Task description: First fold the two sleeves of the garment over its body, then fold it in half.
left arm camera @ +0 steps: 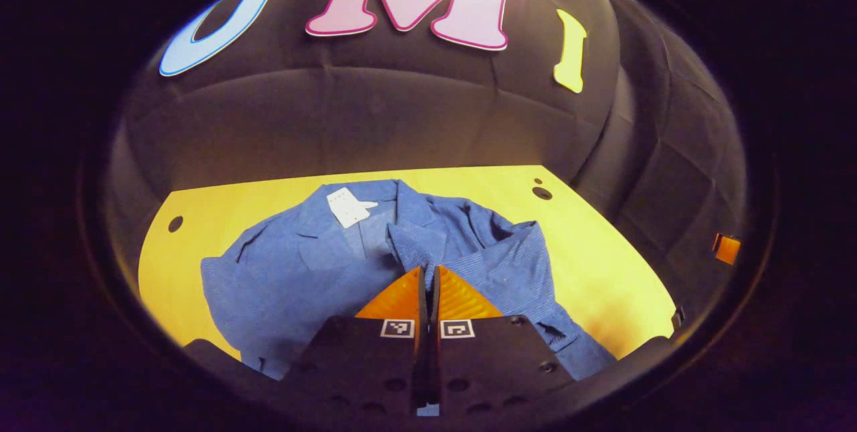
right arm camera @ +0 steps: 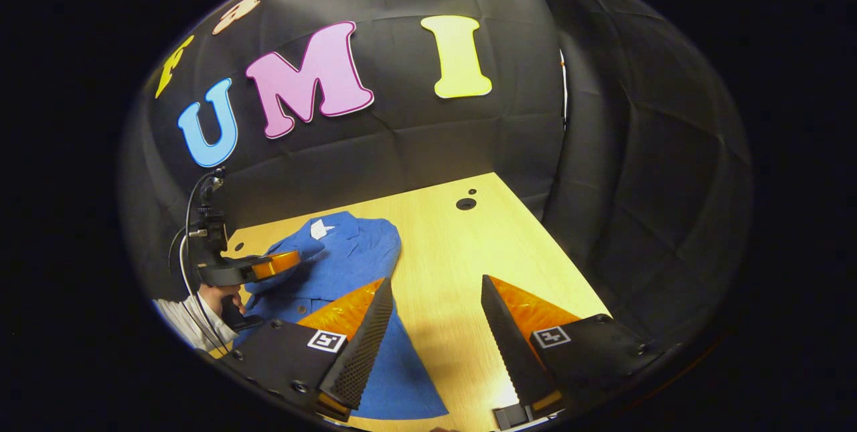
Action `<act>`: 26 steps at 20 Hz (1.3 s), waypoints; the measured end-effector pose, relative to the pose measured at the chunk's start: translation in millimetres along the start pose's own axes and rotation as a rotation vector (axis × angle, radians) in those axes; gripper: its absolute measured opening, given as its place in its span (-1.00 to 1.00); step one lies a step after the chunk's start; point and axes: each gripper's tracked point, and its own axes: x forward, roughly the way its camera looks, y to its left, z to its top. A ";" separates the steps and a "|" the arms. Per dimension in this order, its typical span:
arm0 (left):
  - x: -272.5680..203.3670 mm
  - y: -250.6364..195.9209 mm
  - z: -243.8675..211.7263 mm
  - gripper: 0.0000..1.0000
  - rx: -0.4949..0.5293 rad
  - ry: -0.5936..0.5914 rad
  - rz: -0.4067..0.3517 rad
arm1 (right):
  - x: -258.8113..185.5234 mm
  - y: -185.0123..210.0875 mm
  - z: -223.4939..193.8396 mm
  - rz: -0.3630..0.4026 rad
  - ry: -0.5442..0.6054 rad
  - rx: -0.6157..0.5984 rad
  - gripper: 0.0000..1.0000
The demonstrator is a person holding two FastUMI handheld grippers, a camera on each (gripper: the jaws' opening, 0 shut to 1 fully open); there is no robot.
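Observation:
A blue garment lies on the wooden table, collar at the far side with a white tag. One sleeve trails toward the near right. My left gripper is shut on a fold of the other sleeve, which is drawn over the body. In the right gripper view the left gripper hovers over the garment, held by a hand. My right gripper stands open above bare table, just right of the garment's near edge, with nothing between its fingers.
The table has round holes near its far corners. Black cloth walls close in behind and to the right. A small orange object sits on the right wall. Bare tabletop stretches right of the garment.

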 end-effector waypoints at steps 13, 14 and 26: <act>-113.7 32.4 -33.1 0.65 -0.071 0.021 0.097 | 27.4 28.0 -49.6 0.051 0.155 -0.026 0.72; -133.2 42.4 -48.8 0.65 -0.117 0.041 0.115 | 29.4 31.9 -65.6 0.061 0.221 -0.030 0.74; -259.6 126.8 -277.0 0.67 -0.409 0.624 0.306 | 15.2 33.4 -182.9 0.021 0.715 -0.151 0.90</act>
